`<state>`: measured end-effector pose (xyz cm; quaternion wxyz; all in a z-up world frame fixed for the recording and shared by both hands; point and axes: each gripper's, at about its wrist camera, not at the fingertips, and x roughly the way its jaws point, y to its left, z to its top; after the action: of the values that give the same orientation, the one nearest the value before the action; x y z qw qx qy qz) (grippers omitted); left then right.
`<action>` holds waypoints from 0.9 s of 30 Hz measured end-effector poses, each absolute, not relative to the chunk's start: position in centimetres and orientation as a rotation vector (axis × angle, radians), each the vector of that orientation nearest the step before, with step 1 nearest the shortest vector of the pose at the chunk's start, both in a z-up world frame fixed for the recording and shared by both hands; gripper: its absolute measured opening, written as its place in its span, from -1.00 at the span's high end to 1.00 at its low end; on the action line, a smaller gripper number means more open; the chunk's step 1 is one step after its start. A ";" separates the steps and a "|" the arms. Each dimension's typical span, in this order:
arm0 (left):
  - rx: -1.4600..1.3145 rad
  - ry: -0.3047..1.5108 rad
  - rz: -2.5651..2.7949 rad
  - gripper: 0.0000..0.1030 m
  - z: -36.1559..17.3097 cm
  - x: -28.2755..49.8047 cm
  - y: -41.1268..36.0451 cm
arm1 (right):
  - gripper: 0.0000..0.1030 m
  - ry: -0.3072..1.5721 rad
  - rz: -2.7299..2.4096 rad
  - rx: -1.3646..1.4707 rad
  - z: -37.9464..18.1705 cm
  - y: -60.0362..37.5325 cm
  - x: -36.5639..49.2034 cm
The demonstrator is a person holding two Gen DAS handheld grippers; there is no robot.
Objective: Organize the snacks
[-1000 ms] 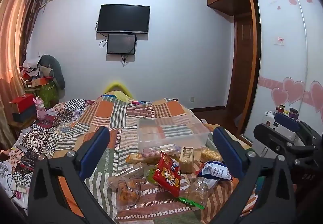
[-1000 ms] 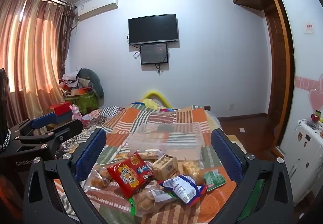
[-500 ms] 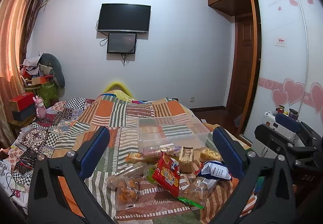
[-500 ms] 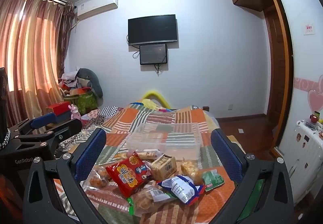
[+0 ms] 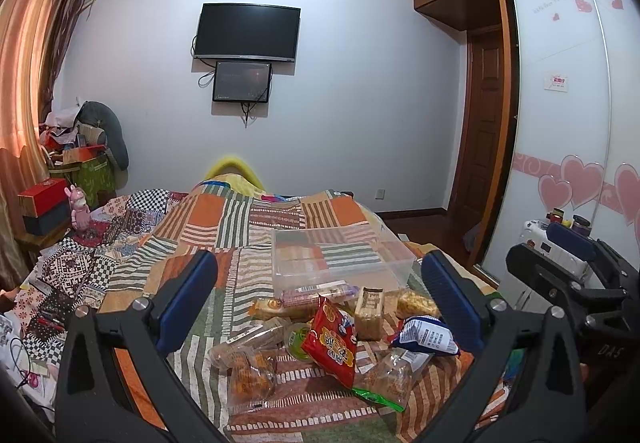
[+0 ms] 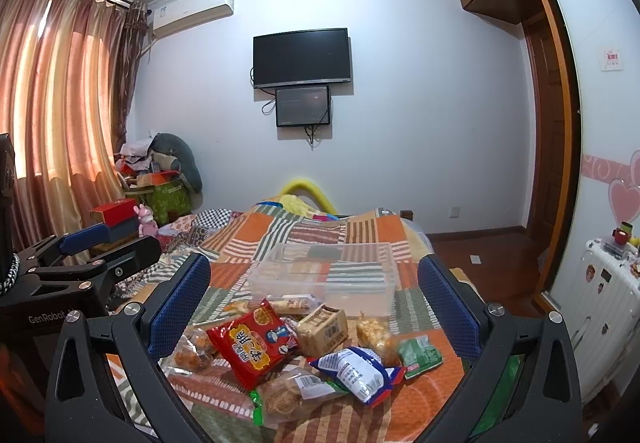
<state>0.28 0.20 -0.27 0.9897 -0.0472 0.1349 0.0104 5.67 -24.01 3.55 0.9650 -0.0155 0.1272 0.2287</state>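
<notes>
Several snack packs lie in a heap on the patchwork bedspread: a red noodle bag, a blue-white bag, a tan biscuit block and clear bags of fried pieces. Just beyond the heap stands a clear plastic bin, empty. My left gripper is open and held above the near side of the heap, touching nothing. Open as well, my right gripper hovers over the heap, with nothing between its fingers.
The bedspread stretches back to a wall with a TV. Boxes and a pink toy sit on a stand at the left. A wardrobe with sliding doors and a white suitcase are on the right.
Both views have shifted only slightly; the snacks, the bin and the open fingers of both grippers stand as before.
</notes>
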 end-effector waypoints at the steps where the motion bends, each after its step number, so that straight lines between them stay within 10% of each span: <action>1: -0.095 0.272 0.021 -1.00 -0.3 0.3 0.2 | -1.00 0.257 0.463 -0.033 3.5 -24.0 5.7; 27: -0.095 0.276 0.020 -1.00 -0.1 0.2 0.2 | -1.00 0.260 0.466 -0.029 3.3 -23.9 5.8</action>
<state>0.24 0.17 -0.15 0.9893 -0.0474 0.1375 0.0102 5.81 -23.89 3.35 0.9645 -0.0146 0.1285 0.2301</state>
